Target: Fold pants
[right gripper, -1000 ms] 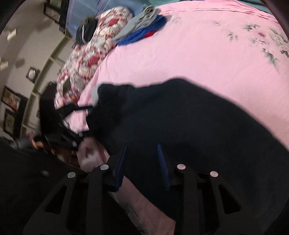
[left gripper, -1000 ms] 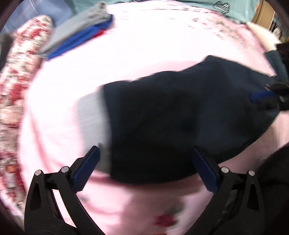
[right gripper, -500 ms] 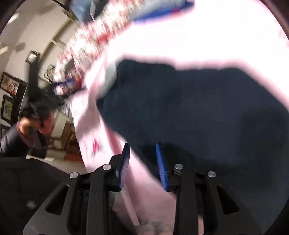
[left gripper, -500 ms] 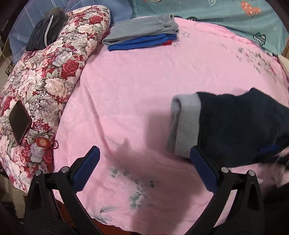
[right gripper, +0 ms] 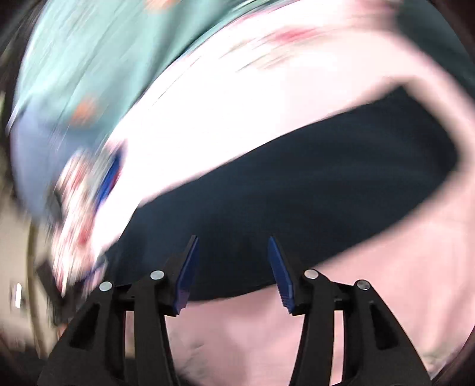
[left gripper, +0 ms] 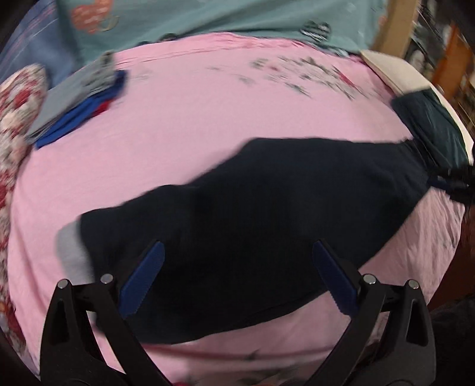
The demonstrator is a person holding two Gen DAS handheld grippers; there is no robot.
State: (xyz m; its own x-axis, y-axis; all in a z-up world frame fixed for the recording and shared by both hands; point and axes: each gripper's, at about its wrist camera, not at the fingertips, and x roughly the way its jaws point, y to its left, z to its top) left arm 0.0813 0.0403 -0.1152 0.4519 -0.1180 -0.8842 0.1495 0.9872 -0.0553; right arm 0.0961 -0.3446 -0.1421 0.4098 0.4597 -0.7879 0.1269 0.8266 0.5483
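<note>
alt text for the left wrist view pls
Dark navy pants lie spread across a pink bedsheet, a grey cuff at their left end. The left tongs are open above them; folded clothes sit far left.

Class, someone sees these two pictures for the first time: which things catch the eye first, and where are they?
The long dark navy fabric pants sprawl across the middle of the pink floral bedsheet. At the sheet's far left edge lies a folded stack of grey and blue clothes. Both tongs, left and right, gape open above the pants.

Pink bedsheet (left gripper: 207,124), faint floral print. Folded stack of grey, blue, red clothes (left gripper: 80,101) at far left edge. Floral quilt (left gripper: 14,112) just beside. Teal fabric (left gripper: 207,17) behind.
</note>
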